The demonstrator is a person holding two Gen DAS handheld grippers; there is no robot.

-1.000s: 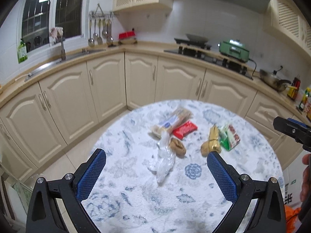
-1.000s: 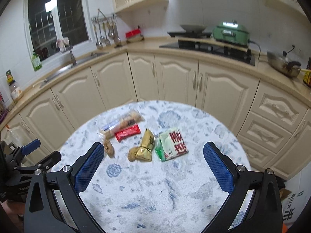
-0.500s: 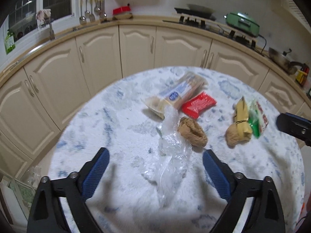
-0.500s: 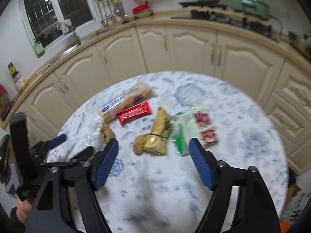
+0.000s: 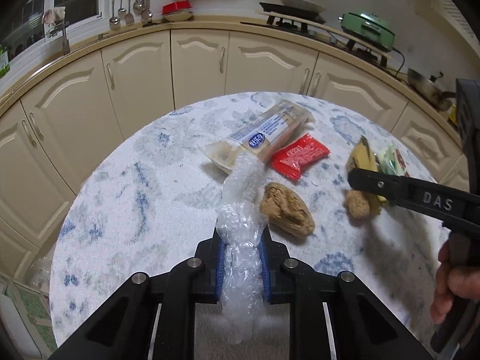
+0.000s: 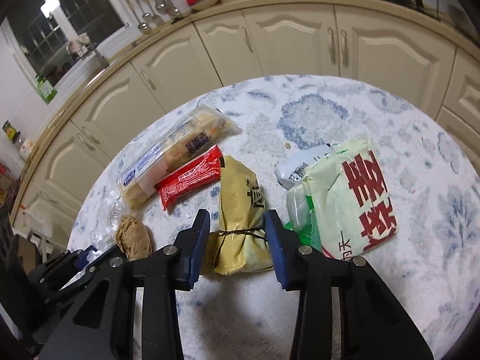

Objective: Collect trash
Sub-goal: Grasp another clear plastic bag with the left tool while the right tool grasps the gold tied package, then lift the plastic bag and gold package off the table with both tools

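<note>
On the round blue-and-white tablecloth (image 5: 135,204) lies a strip of clear crumpled plastic wrap (image 5: 243,186). My left gripper (image 5: 241,234) is shut on its near end. A yellow tied wrapper (image 6: 240,192) sits between the blue pads of my right gripper (image 6: 237,219). Those jaws are closing, and both pads touch the wrapper's sides. In the left wrist view the yellow wrapper (image 5: 361,159) is partly hidden behind the right gripper's black finger (image 5: 390,184).
A brown lump (image 5: 286,210) lies right of the plastic. Behind it lie a red snack wrapper (image 5: 300,156) and a long clear pack (image 5: 264,141). A green-and-white packet (image 6: 354,198) lies right of the yellow wrapper. Cream cabinets (image 5: 198,60) curve behind the table.
Both grippers came down toward the table and their jaws closed in. The left one took hold of the plastic wrap; the right one closed in around the yellow wrapper.
</note>
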